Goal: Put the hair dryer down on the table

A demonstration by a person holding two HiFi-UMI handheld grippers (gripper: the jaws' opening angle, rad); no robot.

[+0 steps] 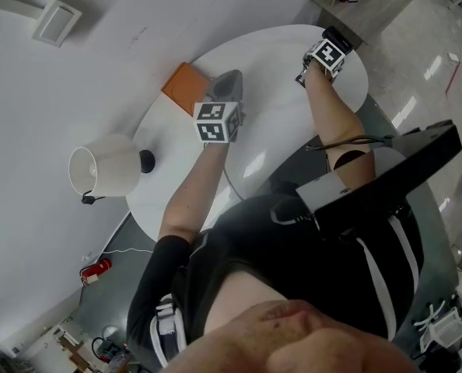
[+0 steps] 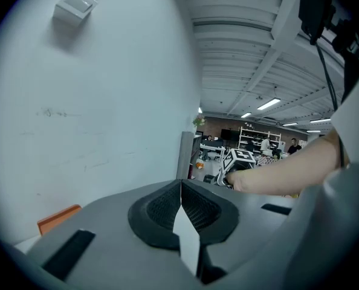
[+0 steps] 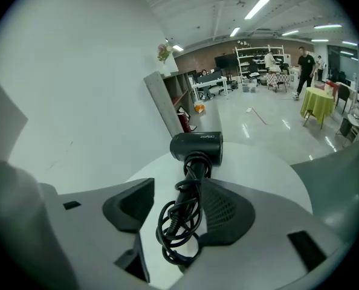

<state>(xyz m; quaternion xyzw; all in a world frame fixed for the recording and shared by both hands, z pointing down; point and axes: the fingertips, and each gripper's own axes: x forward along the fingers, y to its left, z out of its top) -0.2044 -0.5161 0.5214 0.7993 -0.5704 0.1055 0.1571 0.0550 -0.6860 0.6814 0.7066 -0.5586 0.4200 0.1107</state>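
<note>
Two fingers of the right gripper stand wide apart and press on nothing. The coiled cord shows between them. Just beyond them the hair dryer lies on the round white desk. The left gripper has its fingers closed together, empty, near a flat orange thing.

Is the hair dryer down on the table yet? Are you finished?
Looks done: the hair dryer lies on the white table, its cord loosely coiled. In hand: nothing. The right claw is open, the cord between its jaws but not pinched; the left claw is shut and empty. Left: probably just pulling the right claw away.
</note>
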